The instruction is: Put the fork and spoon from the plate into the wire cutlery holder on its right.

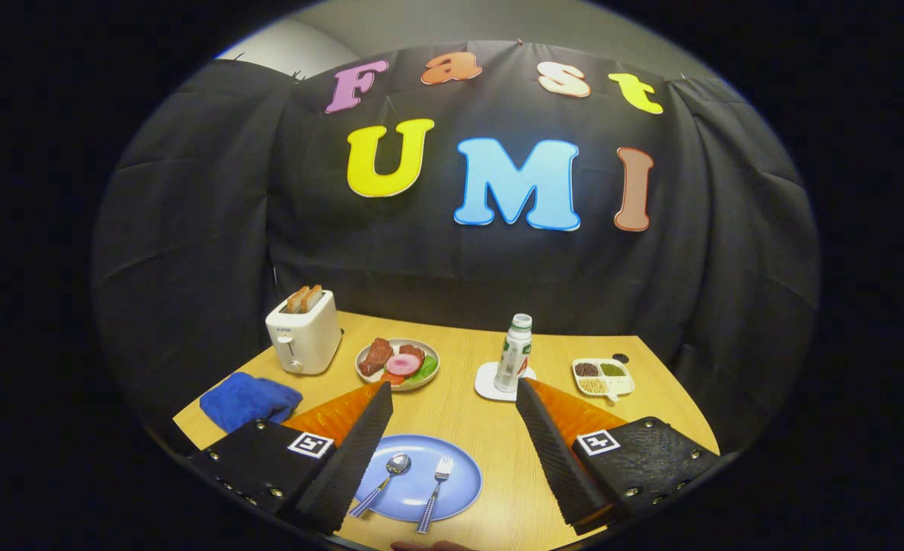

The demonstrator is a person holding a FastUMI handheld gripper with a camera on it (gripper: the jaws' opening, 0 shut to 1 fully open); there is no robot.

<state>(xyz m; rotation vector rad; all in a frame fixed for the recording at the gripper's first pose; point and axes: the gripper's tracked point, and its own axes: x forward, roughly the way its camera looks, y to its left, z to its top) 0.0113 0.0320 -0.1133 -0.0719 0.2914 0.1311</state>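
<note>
Here, plate (pixel 463 478) holding spoon (pixel 386 478), fork (pixel 434 484), fingers (pixel 375 428) apart.

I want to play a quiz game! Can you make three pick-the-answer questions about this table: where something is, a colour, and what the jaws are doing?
1. Where do the spoon and fork lie?
A in the toaster
B on the blue plate
C on the cloth

2. What colour is the cloth by the toaster?
A blue
B red
C green

3. How is the gripper?
A shut on the fork
B shut on the bottle
C open, holding nothing

Answers: B, both lie on the plate between the jaws; A, the folded cloth is blue; C, the jaws stand wide apart.
</note>
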